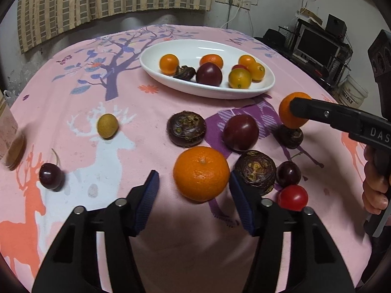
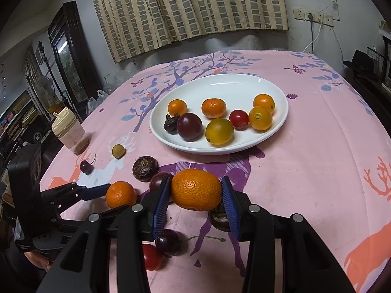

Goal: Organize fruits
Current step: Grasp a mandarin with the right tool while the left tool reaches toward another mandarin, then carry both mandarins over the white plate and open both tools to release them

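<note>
Right claw (image 2: 196, 193) clenched on one mandarin (image 2: 196, 190). Left claw (image 1: 194, 185) released, straddling one orange (image 1: 201, 172). White plate (image 2: 244, 85) holds eight fruits. Worktop (image 2: 305, 171): two cherries counted.

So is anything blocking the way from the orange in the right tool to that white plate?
Nothing visible. The orange is clamped in the right tool, and only bare pink tablecloth lies between it and the white plate.

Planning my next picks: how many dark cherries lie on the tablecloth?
2. One dark red stemmed cherry lies alone at the left of the pink tablecloth; the other sits beside the red cherry tomato. None seems hidden.
</note>
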The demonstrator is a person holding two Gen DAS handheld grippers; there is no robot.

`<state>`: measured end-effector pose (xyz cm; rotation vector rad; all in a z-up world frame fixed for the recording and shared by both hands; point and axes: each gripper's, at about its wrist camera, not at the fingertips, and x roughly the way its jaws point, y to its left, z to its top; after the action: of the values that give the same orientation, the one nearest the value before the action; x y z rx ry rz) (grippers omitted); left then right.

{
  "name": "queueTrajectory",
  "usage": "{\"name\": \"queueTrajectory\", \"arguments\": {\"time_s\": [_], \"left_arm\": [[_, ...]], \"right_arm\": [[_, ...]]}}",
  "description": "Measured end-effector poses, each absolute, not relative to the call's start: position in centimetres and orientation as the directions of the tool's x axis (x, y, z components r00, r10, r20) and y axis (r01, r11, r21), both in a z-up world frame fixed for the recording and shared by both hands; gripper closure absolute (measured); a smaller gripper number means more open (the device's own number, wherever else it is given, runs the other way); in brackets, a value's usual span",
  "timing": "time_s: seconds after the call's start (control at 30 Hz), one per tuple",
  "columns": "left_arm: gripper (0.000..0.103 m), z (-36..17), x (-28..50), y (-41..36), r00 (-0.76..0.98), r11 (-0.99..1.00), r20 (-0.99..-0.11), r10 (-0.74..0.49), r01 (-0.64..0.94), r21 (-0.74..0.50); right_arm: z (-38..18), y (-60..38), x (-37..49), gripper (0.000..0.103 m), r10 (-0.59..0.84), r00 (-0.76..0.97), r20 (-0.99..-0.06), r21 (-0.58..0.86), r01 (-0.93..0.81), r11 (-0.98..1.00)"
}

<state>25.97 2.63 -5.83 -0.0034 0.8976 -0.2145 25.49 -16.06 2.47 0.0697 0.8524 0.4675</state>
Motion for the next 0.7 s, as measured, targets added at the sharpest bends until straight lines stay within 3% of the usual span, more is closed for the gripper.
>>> {"name": "queueTrajectory", "arguments": {"time_s": [0.1,0.47,0.7], "left_arm": [[0.057,-6.1,26.1,2.2,0.589,0.974,-0.783,-0.201,0.203,-0.098],[0.059,-3.8,25.8,3.7,0.641,0.978,-0.740,-0.204,0.155,-0.136],[0.059,1.3,32.0,3.7,0.694,0.975,-0.686,-0.217,0.184,-0.122]], "right_arm": [[2.5,-16.1,25.5,0.060,0.425,0.564,-0.708,0.243,-0.370,0.897],[3.2,-16.5,25.7,0.060,0.428,0.601,-0.675,0.235,-0.375,0.897],[5.1,-17.2,29.9,0.060,0.419,0.667,-0.616,0.257,-0.333,0.907]]}}
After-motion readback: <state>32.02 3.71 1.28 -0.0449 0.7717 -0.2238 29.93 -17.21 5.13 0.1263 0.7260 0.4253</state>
